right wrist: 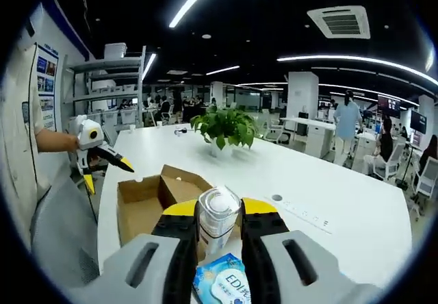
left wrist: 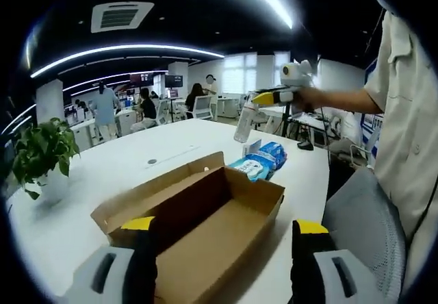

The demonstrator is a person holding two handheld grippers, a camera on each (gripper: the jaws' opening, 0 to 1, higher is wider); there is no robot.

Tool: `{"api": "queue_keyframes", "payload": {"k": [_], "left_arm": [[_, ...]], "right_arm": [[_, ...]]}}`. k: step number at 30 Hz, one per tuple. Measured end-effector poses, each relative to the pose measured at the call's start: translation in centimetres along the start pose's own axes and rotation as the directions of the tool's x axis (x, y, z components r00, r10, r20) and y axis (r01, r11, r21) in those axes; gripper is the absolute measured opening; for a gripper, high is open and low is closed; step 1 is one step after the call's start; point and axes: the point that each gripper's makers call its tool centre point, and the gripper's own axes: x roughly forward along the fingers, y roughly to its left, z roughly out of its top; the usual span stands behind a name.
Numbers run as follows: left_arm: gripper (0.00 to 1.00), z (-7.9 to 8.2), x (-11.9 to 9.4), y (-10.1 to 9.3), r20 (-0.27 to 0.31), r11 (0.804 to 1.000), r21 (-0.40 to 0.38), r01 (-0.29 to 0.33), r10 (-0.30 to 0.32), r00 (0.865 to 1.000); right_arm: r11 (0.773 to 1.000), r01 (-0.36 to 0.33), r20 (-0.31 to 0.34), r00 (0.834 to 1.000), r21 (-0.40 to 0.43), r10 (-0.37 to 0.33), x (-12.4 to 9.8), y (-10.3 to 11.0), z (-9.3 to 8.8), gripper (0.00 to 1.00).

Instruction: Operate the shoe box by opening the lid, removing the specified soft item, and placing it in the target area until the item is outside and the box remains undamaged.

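Observation:
The brown cardboard shoe box (left wrist: 205, 232) lies open on the white table, its lid flap (left wrist: 157, 184) folded back to the left and its inside bare. My left gripper (left wrist: 226, 232) hovers just above the box's near end, jaws wide apart with nothing between them. My right gripper (right wrist: 219, 211) is shut on a white plastic-wrapped soft pack (right wrist: 217, 223), held in the air above the table beyond the box's far end. In the left gripper view the pack (left wrist: 243, 127) hangs from the right gripper (left wrist: 252, 107). The right gripper view has the box (right wrist: 147, 201) and the left gripper (right wrist: 106, 170).
Blue and white soft packs (left wrist: 260, 159) lie on the table by the box's far end, one of them (right wrist: 222, 285) right under my right gripper. A potted plant (right wrist: 222, 127) stands mid-table. A grey chair (left wrist: 369, 229) and the person's shirt are at the table's edge.

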Motion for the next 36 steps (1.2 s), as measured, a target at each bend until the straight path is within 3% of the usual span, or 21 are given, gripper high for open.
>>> {"api": "queue_keyframes", "payload": {"k": [21, 36], "left_arm": [[0.86, -1.8, -2.3, 1.2, 0.016, 0.996, -0.045, -0.082, 0.083, 0.996], [0.85, -2.2, -3.7, 2.2, 0.01, 0.988, -0.072, -0.138, 0.139, 0.99]], "right_arm": [[0.999, 0.037, -0.081, 0.996, 0.02, -0.035, 3.3, -4.7, -5.1, 0.2], [0.998, 0.058, -0.13, 0.99, 0.029, -0.054, 5.6, -7.4, -8.4, 0.2]]}}
